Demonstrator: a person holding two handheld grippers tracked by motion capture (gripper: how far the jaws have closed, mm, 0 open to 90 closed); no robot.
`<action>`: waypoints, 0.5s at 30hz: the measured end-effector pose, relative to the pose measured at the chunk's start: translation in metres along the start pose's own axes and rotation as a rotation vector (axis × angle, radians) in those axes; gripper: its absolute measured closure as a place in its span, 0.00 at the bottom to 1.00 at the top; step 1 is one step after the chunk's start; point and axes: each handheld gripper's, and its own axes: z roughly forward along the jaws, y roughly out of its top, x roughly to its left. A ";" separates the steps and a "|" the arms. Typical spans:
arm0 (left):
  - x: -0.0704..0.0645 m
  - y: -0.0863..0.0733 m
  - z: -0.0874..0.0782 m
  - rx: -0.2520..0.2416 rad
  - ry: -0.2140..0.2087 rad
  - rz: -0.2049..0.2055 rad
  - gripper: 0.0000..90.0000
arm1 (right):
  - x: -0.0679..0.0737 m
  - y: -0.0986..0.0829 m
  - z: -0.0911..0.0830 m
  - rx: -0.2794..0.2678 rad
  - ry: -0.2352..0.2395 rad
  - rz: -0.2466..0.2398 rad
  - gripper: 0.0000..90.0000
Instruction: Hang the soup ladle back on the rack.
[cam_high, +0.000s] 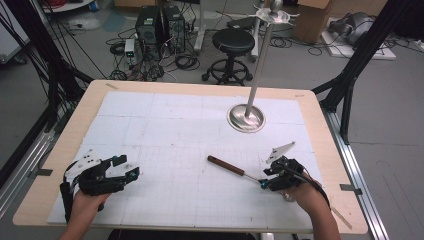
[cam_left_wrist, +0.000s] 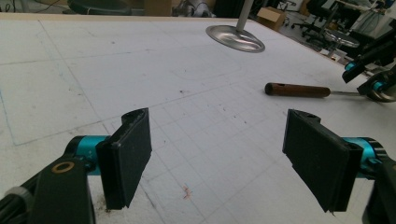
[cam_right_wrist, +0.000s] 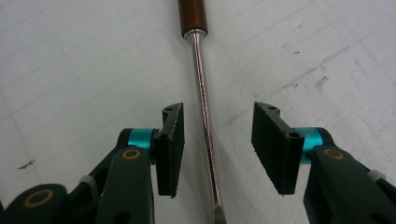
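Near right on the worktop (cam_high: 60, 165): wooden-handled tool (cam_high: 221, 163) lying flat, its metal shaft (cam_right_wrist: 204, 100) between the partly parted, untouching right tongs (cam_right_wrist: 216, 144), seemingly positioned for a grasp; left tongs (cam_left_wrist: 219, 161) wide apart, idle near left.

We see a dark brown glossy wooden handle (cam_right_wrist: 192, 16) on a polished metal shaft (cam_right_wrist: 205, 121), 2 matt black rubbery pads (cam_right_wrist: 275, 144), and a pale wood-edged bench (cam_high: 60, 150) under matt white gridded sheet (cam_high: 175, 140).
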 end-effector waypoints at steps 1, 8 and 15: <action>0.000 0.000 0.000 0.000 0.000 0.000 0.27 | 0.000 0.000 0.001 0.006 0.002 -0.002 0.61; 0.000 0.000 0.000 0.004 0.002 0.000 0.27 | 0.000 0.003 0.008 0.034 0.007 -0.027 0.68; 0.000 0.000 0.000 0.006 0.003 0.001 0.27 | 0.000 0.004 0.013 0.068 0.010 -0.054 0.75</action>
